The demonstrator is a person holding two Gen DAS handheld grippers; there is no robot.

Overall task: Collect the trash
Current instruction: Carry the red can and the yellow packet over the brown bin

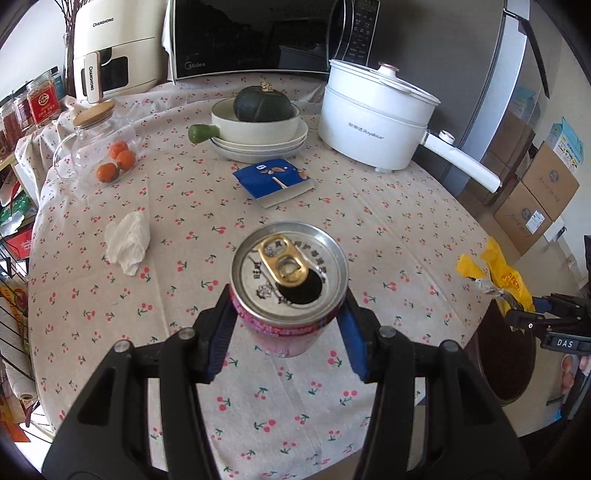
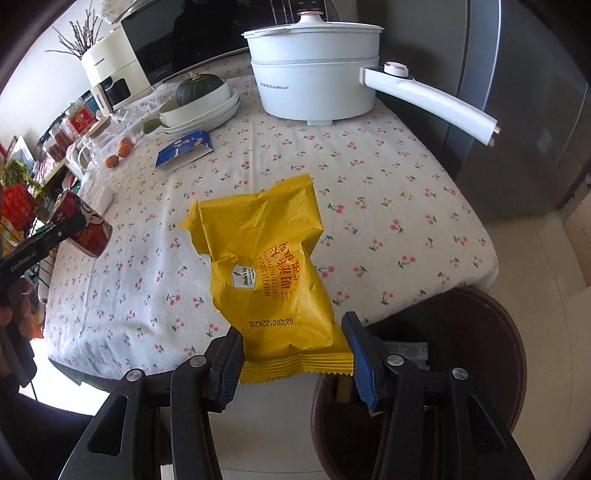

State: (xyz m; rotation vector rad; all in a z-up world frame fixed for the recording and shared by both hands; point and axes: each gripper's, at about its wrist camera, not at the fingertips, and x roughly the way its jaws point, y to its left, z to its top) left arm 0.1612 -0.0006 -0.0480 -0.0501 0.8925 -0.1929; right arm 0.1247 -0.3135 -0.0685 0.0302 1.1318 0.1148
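My left gripper (image 1: 288, 314) is shut on an opened red drink can (image 1: 290, 273) and holds it upright above the cherry-print tablecloth (image 1: 388, 236); the can also shows in the right wrist view (image 2: 85, 229). My right gripper (image 2: 291, 350) is shut on a crumpled yellow snack wrapper (image 2: 266, 266), held over the table's near edge above a dark brown bin (image 2: 480, 332); the wrapper also shows in the left wrist view (image 1: 495, 273). A crumpled white tissue (image 1: 127, 240) and a blue empty packet (image 1: 275, 179) lie on the table.
At the back stand a white electric pot (image 1: 373, 118), stacked bowls with a green squash (image 1: 258, 125), a glass jar with oranges (image 1: 99, 147), a microwave (image 1: 258, 33) and an air fryer (image 1: 114, 48). A fridge (image 1: 517, 92) and cardboard boxes (image 1: 535, 199) are at the right.
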